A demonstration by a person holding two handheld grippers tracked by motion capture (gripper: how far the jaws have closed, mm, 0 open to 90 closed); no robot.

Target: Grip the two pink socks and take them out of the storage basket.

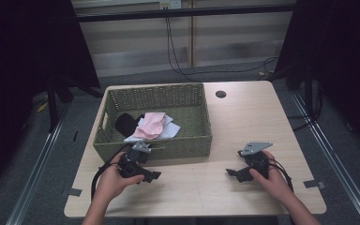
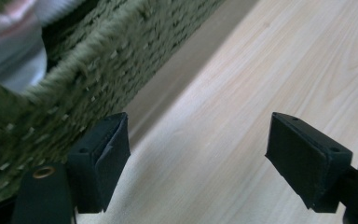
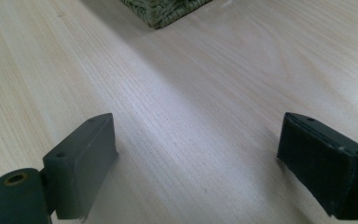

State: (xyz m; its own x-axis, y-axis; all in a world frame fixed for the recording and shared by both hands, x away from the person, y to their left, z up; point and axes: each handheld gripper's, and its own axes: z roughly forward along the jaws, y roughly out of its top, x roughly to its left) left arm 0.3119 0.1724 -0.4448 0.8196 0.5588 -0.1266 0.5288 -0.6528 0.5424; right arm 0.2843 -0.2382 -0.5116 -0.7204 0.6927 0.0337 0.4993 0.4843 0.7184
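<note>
Woven green basket [image 1: 122, 101]: one, rectangular, long axis running left to right across the table, open side up, sitting on the left half of the tabletop toward the far edge. Contents counted from the high view: one pink cloth [image 1: 151, 124] on top, one white cloth [image 1: 168, 130] under it, one black item [image 1: 126, 123] at their left; I cannot tell what the black item is.

My left gripper [image 1: 152, 175] is low over the table, just in front of the basket's near wall, jaws pointing right along that wall. In the left gripper view the jaws stand wide apart with nothing between them, and the basket weave [image 2: 74, 88] sits just beside the left-hand pad.

My right gripper [image 1: 232, 173] is over bare wood on the right half, well apart from the basket, jaws pointing left toward the other gripper. Jaws are spread, empty. One basket corner [image 3: 165, 10] shows at the top of the right gripper view.

Light wood table [image 1: 243, 122]: one, with one round dark grommet [image 1: 221, 94] near its far edge.
</note>
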